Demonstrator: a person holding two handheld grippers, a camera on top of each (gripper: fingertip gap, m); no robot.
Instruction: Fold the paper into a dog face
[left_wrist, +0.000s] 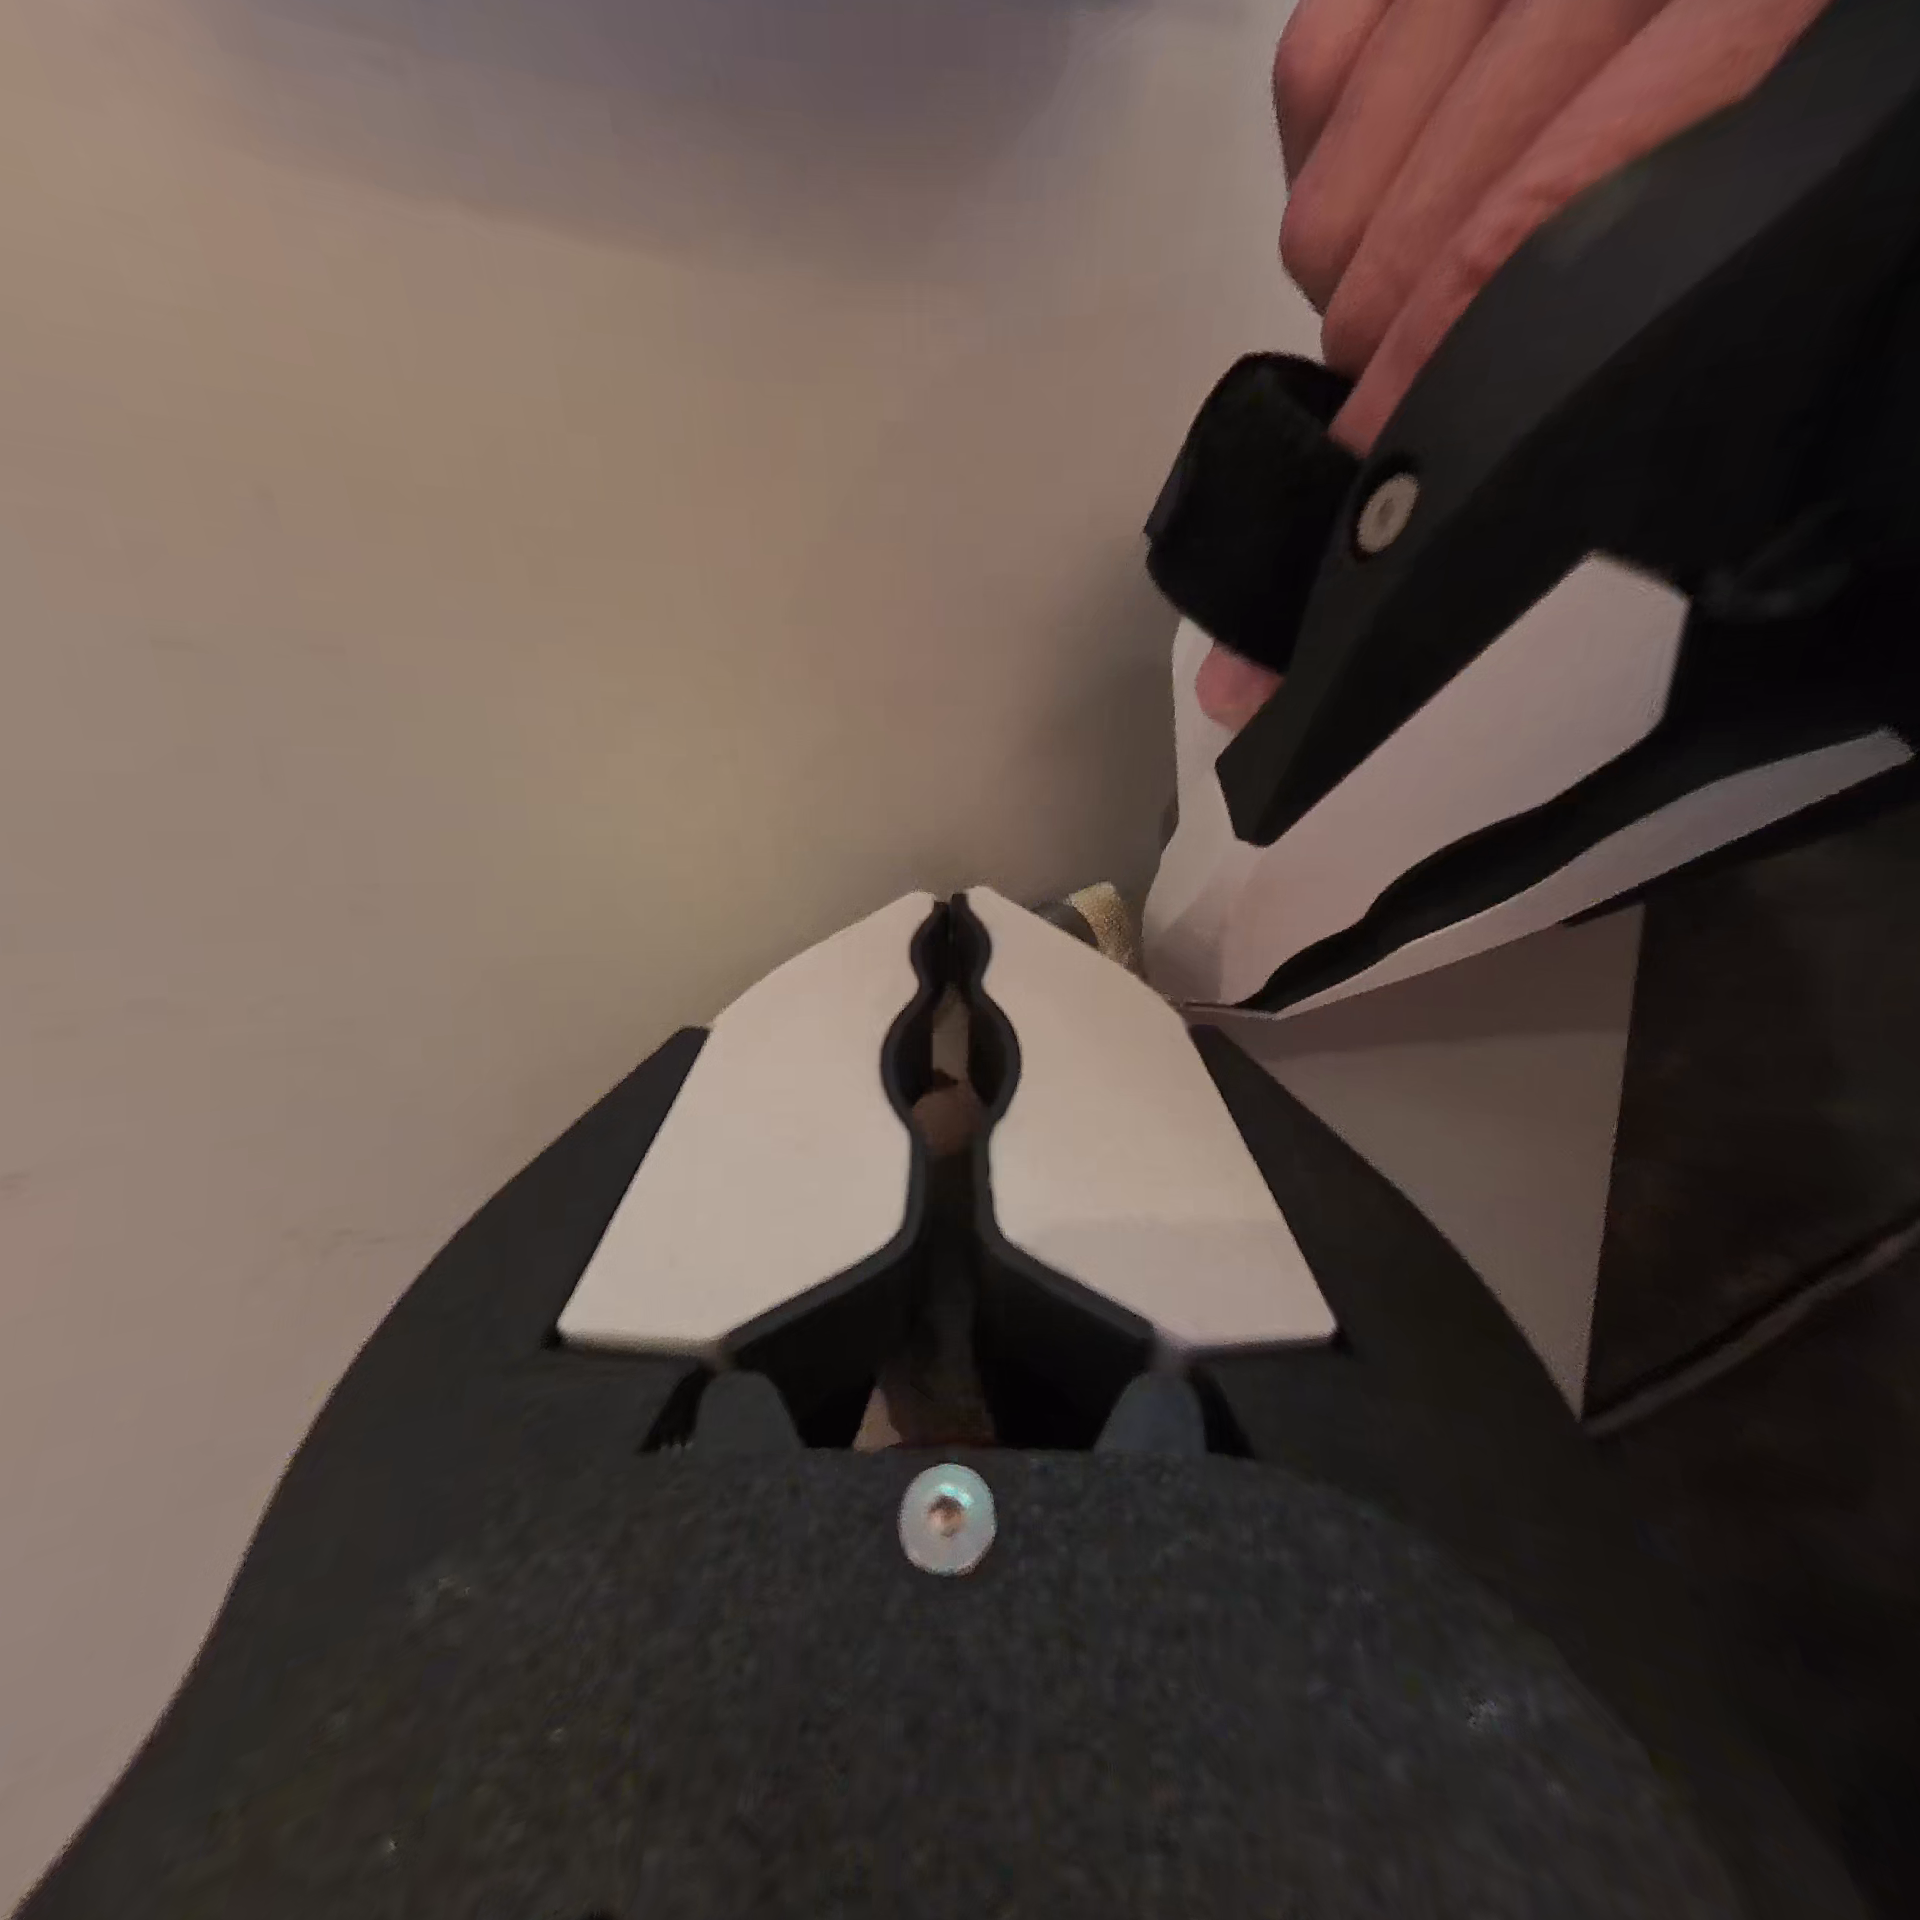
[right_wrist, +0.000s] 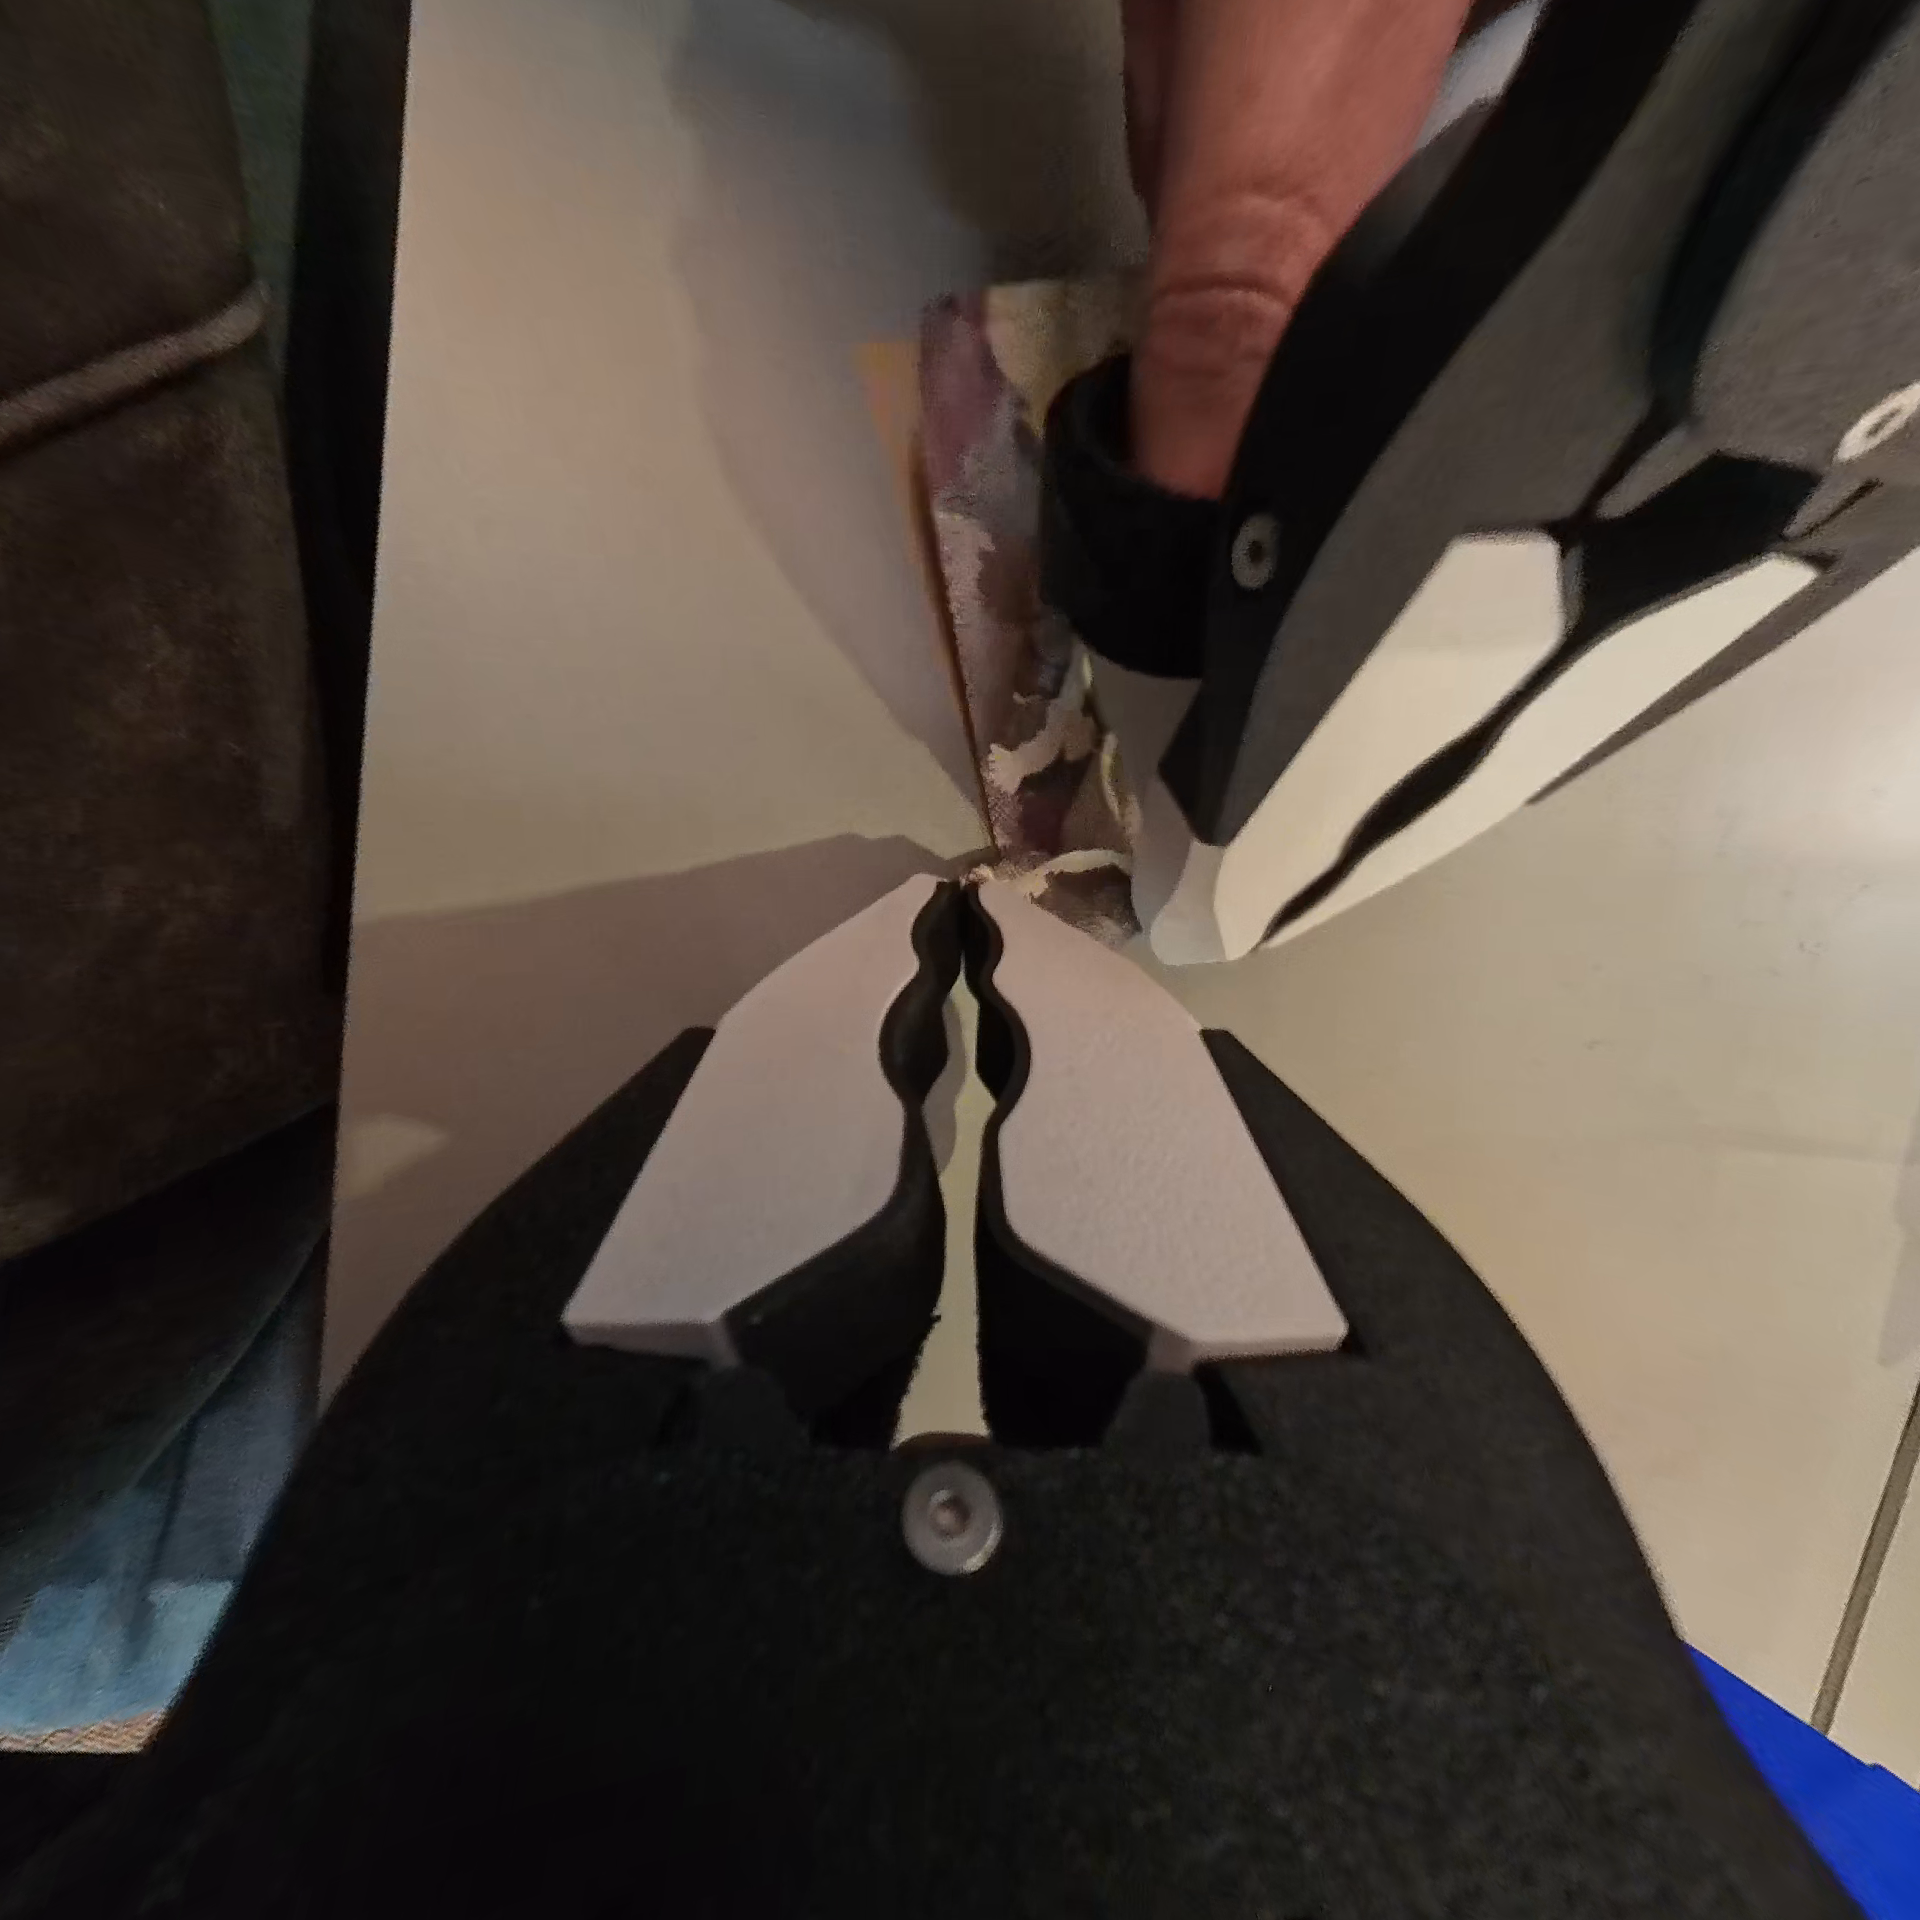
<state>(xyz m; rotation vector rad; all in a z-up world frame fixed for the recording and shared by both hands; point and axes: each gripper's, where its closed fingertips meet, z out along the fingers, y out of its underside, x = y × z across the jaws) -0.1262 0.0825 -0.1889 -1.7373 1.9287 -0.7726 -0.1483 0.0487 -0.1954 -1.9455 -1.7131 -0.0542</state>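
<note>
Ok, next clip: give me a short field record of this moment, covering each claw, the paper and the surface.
left claw: shut, paper visible between its fingers
right claw: shut on the paper's tip
paper: patterned purple-and-cream sheet, pinched narrow, standing up off the surface
surface: plain cream tabletop
hands: a finger in the left claw's black loop
fold progress: cannot tell, no dog face shape visible

the sort of place cannot be told: beyond the left claw (left_wrist: 951, 904) lies only a plain cream surface (left_wrist: 468, 675), with pale tiled floor (right_wrist: 1766, 1299) right of the right claw (right_wrist: 956, 883).
</note>
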